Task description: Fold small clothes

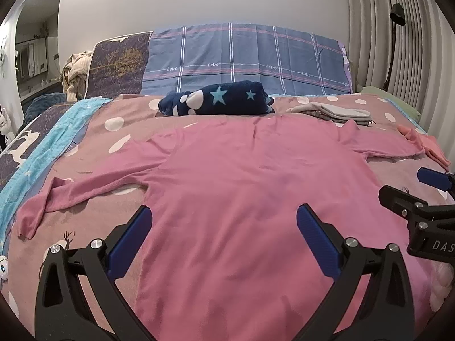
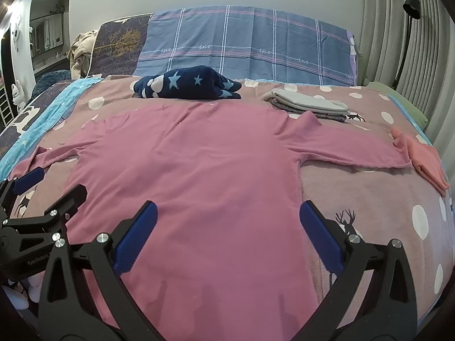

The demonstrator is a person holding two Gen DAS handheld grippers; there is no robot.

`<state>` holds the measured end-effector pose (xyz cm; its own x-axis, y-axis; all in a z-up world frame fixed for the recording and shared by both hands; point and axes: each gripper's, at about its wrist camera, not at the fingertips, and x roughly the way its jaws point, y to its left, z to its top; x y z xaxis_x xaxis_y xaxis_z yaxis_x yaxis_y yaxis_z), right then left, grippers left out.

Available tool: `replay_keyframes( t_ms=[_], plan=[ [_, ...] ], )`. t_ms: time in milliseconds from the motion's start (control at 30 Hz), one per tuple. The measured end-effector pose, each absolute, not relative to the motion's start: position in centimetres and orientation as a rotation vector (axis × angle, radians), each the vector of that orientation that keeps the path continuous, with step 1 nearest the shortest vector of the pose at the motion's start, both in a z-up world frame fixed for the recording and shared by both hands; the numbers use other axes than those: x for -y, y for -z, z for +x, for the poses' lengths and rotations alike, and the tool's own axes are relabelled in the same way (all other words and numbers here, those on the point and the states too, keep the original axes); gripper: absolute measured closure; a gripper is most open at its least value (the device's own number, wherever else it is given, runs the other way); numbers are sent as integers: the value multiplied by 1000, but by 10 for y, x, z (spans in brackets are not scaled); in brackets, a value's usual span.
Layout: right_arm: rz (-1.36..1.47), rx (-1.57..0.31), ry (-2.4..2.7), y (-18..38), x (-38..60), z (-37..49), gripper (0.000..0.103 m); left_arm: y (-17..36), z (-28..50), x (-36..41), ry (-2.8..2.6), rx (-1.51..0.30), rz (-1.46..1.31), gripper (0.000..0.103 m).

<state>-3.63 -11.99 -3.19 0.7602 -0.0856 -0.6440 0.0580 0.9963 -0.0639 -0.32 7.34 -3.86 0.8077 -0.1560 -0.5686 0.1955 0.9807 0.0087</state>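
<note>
Bedspread (image 1: 93, 216) room lies free on the left flank in the left wrist view. A soft pink long-sleeved shirt (image 1: 241, 187) lies flat, sleeves out; the left gripper (image 1: 224, 224) hangs spread wide over its lower left edge, gripping nothing.

Right wrist view: the shirt (image 2: 199, 176) spans the dotted bedspread (image 2: 369, 199); the right gripper (image 2: 227, 218), likewise spread wide and empty, straddles its lower right edge. Folded grey clothes (image 2: 310, 103) sit beyond.

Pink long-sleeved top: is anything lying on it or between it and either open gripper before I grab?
Nothing visible. The pink top lies bare; both the left gripper and right gripper are open over its lower body.
</note>
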Motion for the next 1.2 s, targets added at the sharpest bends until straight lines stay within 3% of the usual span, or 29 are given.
replay_keyframes(
  t_ms=[833, 967, 1200],
  plan=[
    [-1, -672, 91, 33, 137, -44, 3, 41, -4, -68, 165, -607, 94, 1],
    [9, -671, 79, 33, 141, -44, 16, 42, -4, -69, 169, -609, 98, 5],
    [11, -663, 101, 31, 143, -43, 21, 43, -3, -75, 166, -616, 90, 11]
  ],
)
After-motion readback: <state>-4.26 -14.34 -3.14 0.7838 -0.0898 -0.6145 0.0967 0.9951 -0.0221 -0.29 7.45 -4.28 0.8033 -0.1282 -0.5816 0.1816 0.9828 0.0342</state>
